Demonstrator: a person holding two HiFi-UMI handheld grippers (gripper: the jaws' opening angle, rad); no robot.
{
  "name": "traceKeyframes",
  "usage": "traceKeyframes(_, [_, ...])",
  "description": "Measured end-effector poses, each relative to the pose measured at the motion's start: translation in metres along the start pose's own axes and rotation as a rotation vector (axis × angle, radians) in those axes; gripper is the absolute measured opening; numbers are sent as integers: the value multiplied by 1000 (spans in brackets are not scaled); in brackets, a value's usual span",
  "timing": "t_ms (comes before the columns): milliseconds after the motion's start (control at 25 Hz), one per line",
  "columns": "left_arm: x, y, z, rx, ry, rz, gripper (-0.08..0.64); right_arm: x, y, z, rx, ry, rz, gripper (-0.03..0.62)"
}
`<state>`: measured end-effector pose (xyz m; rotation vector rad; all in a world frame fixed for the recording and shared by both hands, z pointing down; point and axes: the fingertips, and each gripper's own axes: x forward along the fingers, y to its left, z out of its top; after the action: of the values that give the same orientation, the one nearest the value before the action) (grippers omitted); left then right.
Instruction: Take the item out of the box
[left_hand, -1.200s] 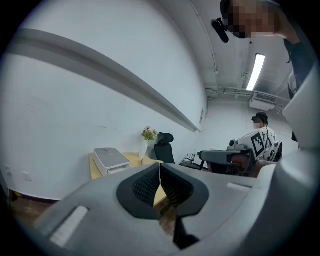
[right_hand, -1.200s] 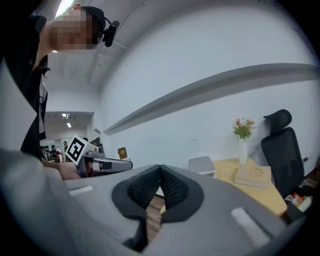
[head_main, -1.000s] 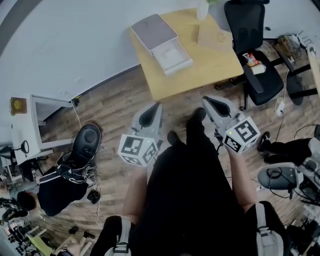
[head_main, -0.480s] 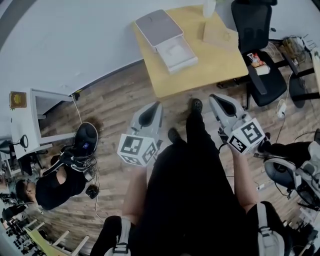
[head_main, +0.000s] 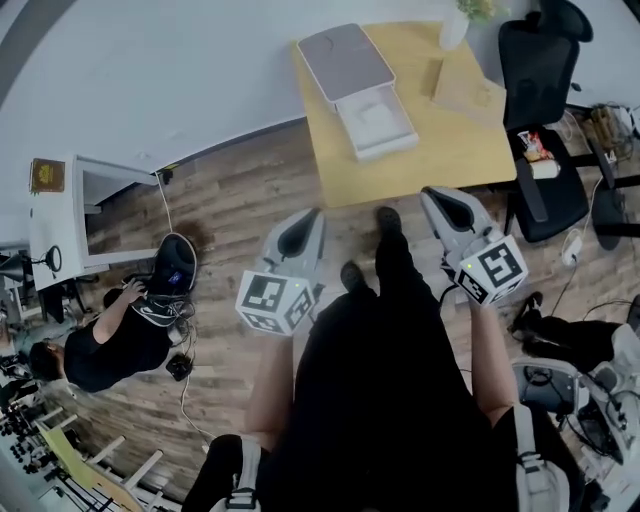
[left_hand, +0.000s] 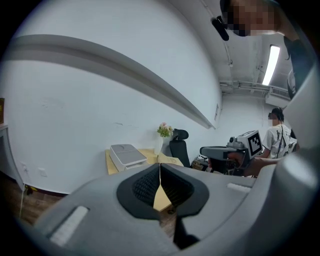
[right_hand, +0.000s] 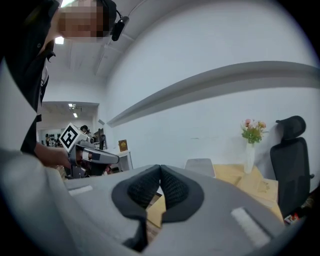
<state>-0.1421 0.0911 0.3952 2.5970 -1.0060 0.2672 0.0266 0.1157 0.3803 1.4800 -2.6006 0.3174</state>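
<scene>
A flat grey box (head_main: 345, 62) with a white tray part (head_main: 377, 118) sticking out of its near end lies on the yellow table (head_main: 420, 165), well ahead of me. Both grippers hang over the wood floor, short of the table. My left gripper (head_main: 314, 214) is shut with nothing in it, and so is my right gripper (head_main: 432, 196). In the left gripper view the box (left_hand: 127, 154) shows far beyond the closed left gripper (left_hand: 160, 172). The right gripper view has the box (right_hand: 199, 166) past the closed right gripper (right_hand: 160, 172).
A vase of flowers (head_main: 455, 25) and a brown cardboard piece (head_main: 470, 90) sit on the table's far right. A black office chair (head_main: 540, 120) stands to its right. A white cabinet (head_main: 60, 215) and a crouching person (head_main: 110, 345) are at the left. My legs (head_main: 385, 300) are between the grippers.
The table and box have drifted right and slightly down in the head view. The crouching person at the left has shifted. Both grippers stay shut in about the same place.
</scene>
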Motion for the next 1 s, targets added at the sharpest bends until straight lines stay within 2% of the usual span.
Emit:
traceKeyframes(480, [75, 23, 33, -16, 1, 64, 11, 63, -68, 19, -3, 27, 117, 3])
traceKeyframes(1000, [148, 37, 54, -37, 12, 170, 11, 119, -146, -5, 1, 156, 252, 26])
